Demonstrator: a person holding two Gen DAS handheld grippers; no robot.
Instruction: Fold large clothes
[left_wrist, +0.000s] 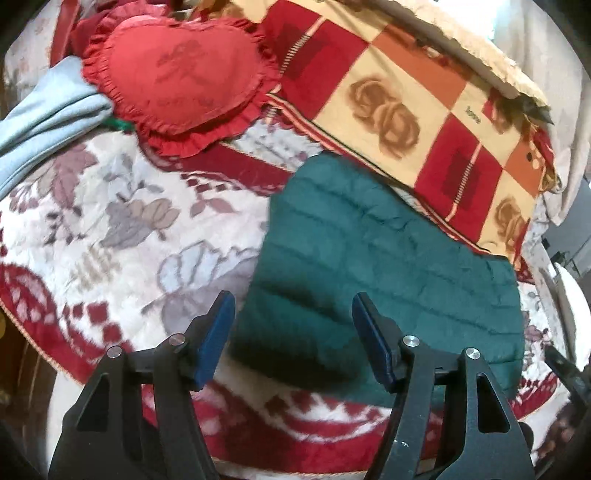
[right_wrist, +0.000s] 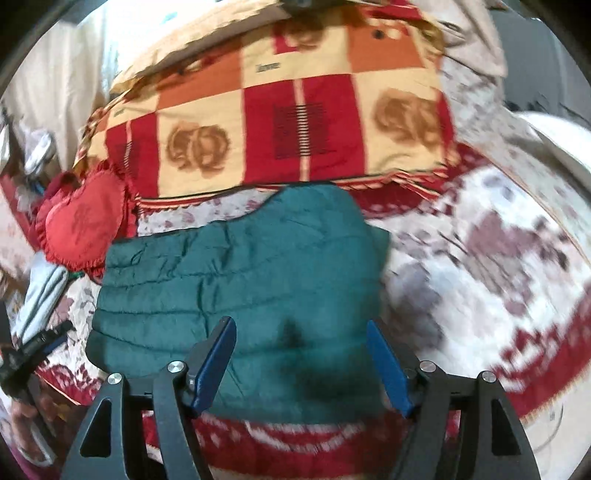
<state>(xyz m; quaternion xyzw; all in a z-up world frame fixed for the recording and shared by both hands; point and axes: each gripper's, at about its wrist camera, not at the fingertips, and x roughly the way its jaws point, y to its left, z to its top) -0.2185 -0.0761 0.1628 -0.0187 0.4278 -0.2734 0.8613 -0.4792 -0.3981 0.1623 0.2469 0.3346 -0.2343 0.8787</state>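
A dark green quilted jacket lies folded into a compact block on the floral bedspread; it also shows in the right wrist view. My left gripper is open and empty, held above the jacket's near left edge. My right gripper is open and empty, held above the jacket's near edge. The left gripper shows at the left edge of the right wrist view.
A red heart-shaped cushion and a red, orange and cream checked pillow lie behind the jacket. A pale blue garment lies at the far left. A white round object stands at the bed's right.
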